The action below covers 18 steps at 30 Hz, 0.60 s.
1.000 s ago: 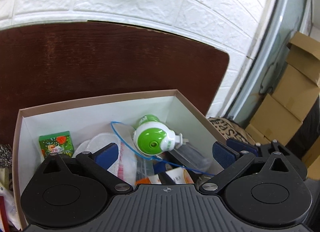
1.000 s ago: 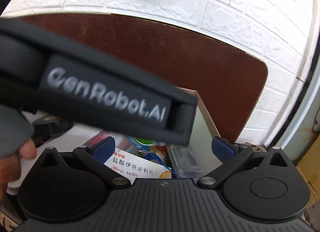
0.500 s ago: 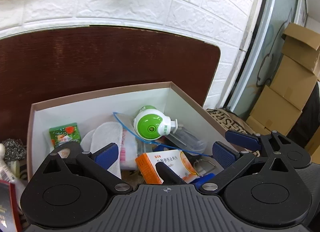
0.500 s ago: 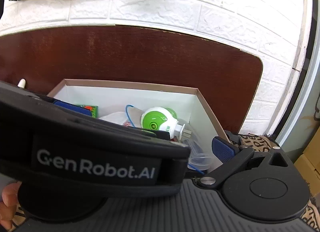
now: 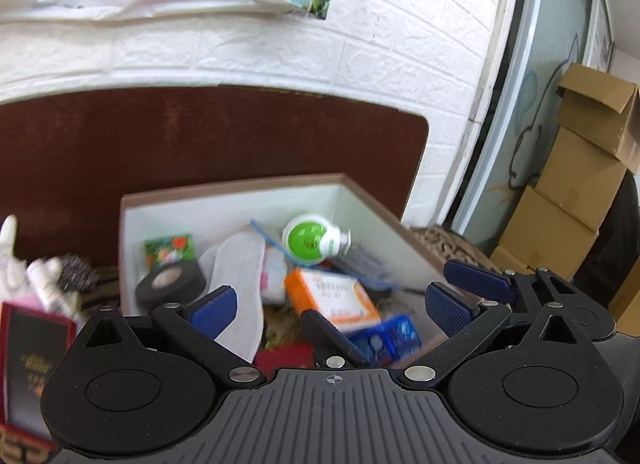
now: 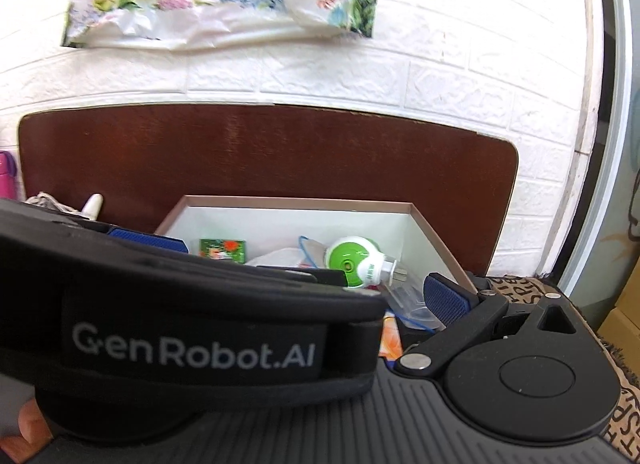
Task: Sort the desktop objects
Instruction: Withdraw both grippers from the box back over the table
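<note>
Two hand-held grippers are seen poised above an open cardboard box (image 5: pixel 236 190) set on a leopard-print counter cover (image 6: pixel 520 284) against a dark wooden board (image 5: pixel 200 136). Nothing is held by either. The left hand-held gripper (image 5: pixel 336 304) is spread wide over the near half of the box; the right hand-held gripper (image 5: pixel 396 302) is also parted, one finger reaching in beside an orange medicine carton (image 5: pixel 334 298). In the right wrist view the left tool's strap blocks that gripper's left finger.

The sorted items are gathered inside the box, ahead of and below both tools: a white insole (image 5: pixel 240 280), the carton lying aslant with its long axis running from far left to near right, a black tape roll (image 5: pixel 170 282) at the left wall, a green-and-white plug-in device (image 5: pixel 310 238) toward the far right. Outside, just left of the box, unsorted tubes and a red booklet (image 5: pixel 32 360) are seen, judged nearer to the left tool.
</note>
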Each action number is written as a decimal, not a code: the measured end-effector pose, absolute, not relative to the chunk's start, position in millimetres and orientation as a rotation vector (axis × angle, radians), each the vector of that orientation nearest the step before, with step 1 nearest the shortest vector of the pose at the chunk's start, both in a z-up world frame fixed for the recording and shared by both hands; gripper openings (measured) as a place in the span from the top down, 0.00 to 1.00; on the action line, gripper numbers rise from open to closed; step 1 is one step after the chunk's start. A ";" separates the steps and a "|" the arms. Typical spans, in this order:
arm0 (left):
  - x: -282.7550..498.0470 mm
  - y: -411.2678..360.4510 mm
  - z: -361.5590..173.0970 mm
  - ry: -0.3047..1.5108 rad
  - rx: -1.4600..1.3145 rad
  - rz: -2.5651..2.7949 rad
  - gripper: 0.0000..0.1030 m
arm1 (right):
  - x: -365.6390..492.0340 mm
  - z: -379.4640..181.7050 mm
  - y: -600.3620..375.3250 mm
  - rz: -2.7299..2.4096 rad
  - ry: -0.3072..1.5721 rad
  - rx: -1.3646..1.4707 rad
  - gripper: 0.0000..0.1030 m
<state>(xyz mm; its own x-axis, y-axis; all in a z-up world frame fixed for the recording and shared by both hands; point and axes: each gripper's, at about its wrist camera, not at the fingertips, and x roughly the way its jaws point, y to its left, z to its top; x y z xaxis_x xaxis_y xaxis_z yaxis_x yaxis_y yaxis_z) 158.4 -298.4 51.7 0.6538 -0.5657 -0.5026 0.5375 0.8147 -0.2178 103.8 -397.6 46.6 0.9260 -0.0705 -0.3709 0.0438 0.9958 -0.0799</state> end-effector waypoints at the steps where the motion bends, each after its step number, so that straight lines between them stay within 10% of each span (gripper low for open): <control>1: 154.4 -294.5 50.8 0.602 -0.053 -0.625 0.00 | 99.0 46.0 -393.9 -0.054 0.382 -0.071 0.00; 18: 76.6 -211.5 17.0 0.603 -0.041 -0.460 0.00 | 46.4 3.8 -323.1 0.057 0.433 -0.047 0.00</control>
